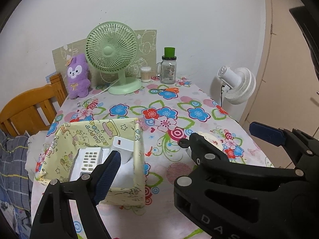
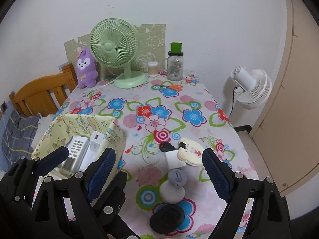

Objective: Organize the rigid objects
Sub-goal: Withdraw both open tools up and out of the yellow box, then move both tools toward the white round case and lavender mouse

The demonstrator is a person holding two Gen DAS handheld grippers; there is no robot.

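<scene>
Both the left gripper and right gripper are held open and empty, since loose items are yet to be boxed beside the remote in the box.

Both grippers: black plastic frames, silver round rivets at pivots, dark-blue textured pads on fingers. White "DAS" lettering on one frame at 5 o'clock.

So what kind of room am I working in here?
Most likely a bedroom at home: a wooden bed frame with checked bedding beside the floral-clothed table, and a plush toy.
</scene>
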